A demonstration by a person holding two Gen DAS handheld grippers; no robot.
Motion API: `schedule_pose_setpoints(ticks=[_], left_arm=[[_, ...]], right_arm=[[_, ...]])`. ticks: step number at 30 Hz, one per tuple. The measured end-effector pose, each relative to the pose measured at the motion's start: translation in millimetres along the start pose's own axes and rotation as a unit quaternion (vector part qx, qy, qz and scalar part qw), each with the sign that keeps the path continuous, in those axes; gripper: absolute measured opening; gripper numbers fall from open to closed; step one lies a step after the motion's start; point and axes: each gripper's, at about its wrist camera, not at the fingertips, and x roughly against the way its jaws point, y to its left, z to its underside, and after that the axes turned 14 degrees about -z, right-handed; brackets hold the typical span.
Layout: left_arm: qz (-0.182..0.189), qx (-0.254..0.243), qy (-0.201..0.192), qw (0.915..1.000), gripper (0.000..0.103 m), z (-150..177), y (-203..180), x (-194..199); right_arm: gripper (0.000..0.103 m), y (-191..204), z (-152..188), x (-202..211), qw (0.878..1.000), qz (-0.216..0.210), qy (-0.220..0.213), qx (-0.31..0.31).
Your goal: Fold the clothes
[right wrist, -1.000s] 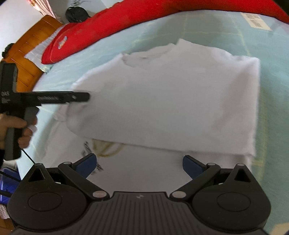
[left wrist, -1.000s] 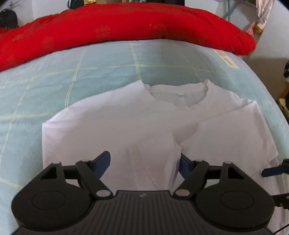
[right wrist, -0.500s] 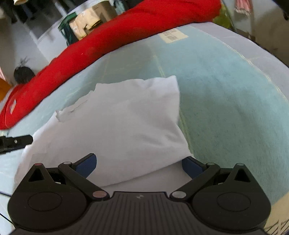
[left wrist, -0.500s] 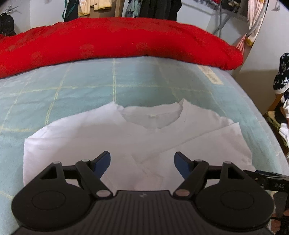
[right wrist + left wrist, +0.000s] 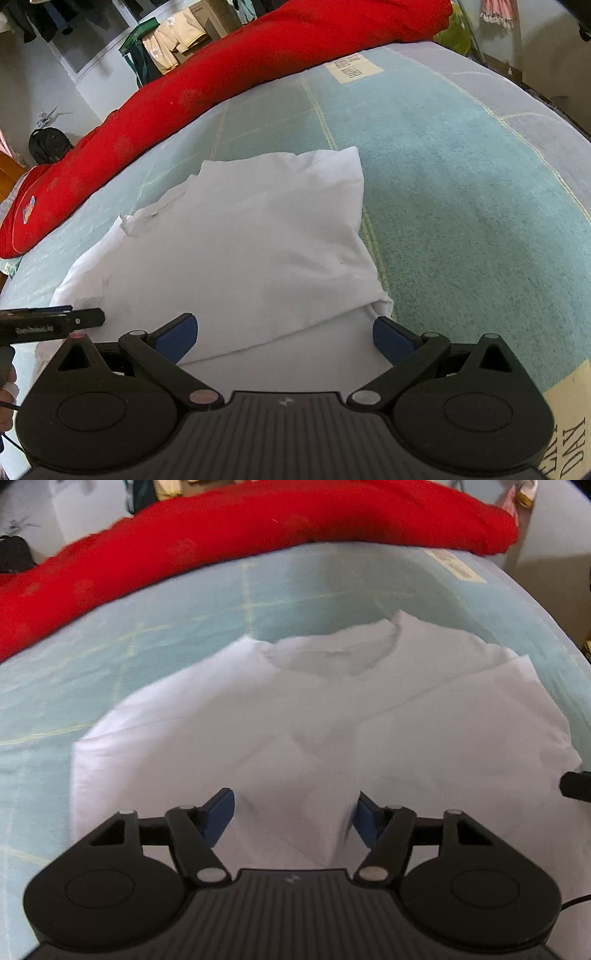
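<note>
Both grippers, left point(image 5: 292, 814) and right point(image 5: 285, 338), gape wide and empty over a soft white cotton T-shirt point(image 5: 332, 716), partly folded on the pale-green checked woven bed mat point(image 5: 461, 177); a plush red quilt point(image 5: 258, 528) ridges behind.

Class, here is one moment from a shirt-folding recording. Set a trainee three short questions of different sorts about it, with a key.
1. True or false: the left gripper is clamped on the white T-shirt.
2. Multiple choice: the red quilt lies A) on the shirt, B) along the bed's far edge, C) on the floor.
3. Fill in: the shirt's sides are folded inward, and its ____ faces the quilt.

Key: 1 false, both the left and the right gripper are open; 2 B; 3 collar.
</note>
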Motion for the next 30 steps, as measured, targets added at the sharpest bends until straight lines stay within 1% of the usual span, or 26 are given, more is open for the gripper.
schedule_pose_setpoints(ticks=[1,3,6,11,16,19,23,25,28,30], left_arm=[[-0.006,0.009,-0.001,0.9999,0.067,3.2,6.6,3.4],[-0.020,0.030,0.011,0.9993,0.067,11.6,23.0,9.1],[-0.029,0.085,0.038,0.9952,0.069,26.3,52.4,15.3],[-0.014,0.134,0.051,0.9896,0.069,38.5,75.9,13.5],[0.001,0.180,0.062,0.9818,0.069,50.1,98.9,11.9],[0.012,0.159,0.034,0.9867,0.068,42.6,99.2,12.6],[0.041,0.140,0.032,0.9888,0.067,28.2,100.9,-3.0],[0.056,0.122,0.028,0.9905,0.066,21.1,101.3,-10.5],[0.074,0.074,0.010,0.9945,0.065,11.1,98.2,-16.7],[0.080,0.037,0.006,0.9961,0.063,4.7,94.9,-21.6]], right_arm=[[0.103,0.0,0.2,0.8,1.000,0.000,0.000,0.001],[0.103,0.0,1.1,1.4,1.000,0.000,0.000,0.001],[0.103,-0.2,2.3,1.2,1.000,-0.001,0.001,-0.001],[0.103,3.0,2.1,-0.8,1.000,-0.003,0.006,0.001],[0.103,11.5,0.0,0.0,1.000,-0.012,0.012,0.012],[0.103,18.8,-0.8,2.2,0.999,-0.021,0.017,0.021],[0.103,29.2,0.4,4.1,0.998,-0.041,0.025,0.032],[0.103,35.7,2.0,3.0,0.998,-0.048,0.029,0.039],[0.103,44.8,3.7,-0.3,0.996,-0.061,0.036,0.048],[0.103,50.1,4.1,-2.6,0.995,-0.073,0.041,0.053]])
